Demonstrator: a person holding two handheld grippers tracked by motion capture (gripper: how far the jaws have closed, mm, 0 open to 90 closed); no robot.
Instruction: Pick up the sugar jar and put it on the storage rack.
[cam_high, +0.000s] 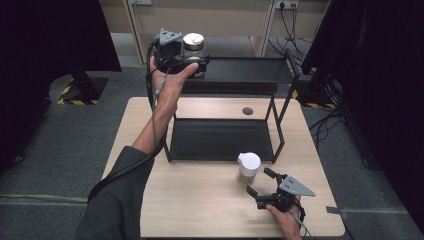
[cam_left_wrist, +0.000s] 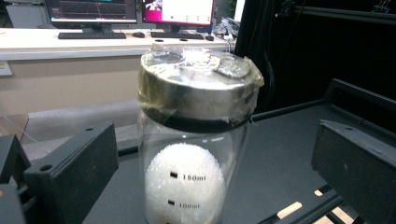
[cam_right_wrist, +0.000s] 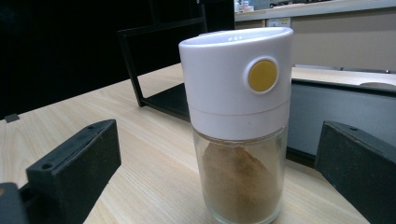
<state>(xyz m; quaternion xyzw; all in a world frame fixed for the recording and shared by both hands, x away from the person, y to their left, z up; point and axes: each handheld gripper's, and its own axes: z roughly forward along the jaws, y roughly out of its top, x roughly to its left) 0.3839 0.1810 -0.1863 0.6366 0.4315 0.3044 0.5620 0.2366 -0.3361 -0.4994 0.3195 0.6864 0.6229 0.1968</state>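
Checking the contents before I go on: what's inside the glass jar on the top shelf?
The glass jar holds a white, grainy mound behind its volume markings. Its metal lid hides the top, and the jar's bottom is cut off.

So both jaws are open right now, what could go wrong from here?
1. The glass jar stands on the rack's top shelf between the left gripper's open jaws; pulling back crooked could clip and topple it.
2. The spice shaker stands between the right gripper's open jaws on the table; an off-centre close could tip it.

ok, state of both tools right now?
Left tool: open, jaws either side of the jar on the top shelf, not gripping.
Right tool: open, shaker between the jaws, untouched.
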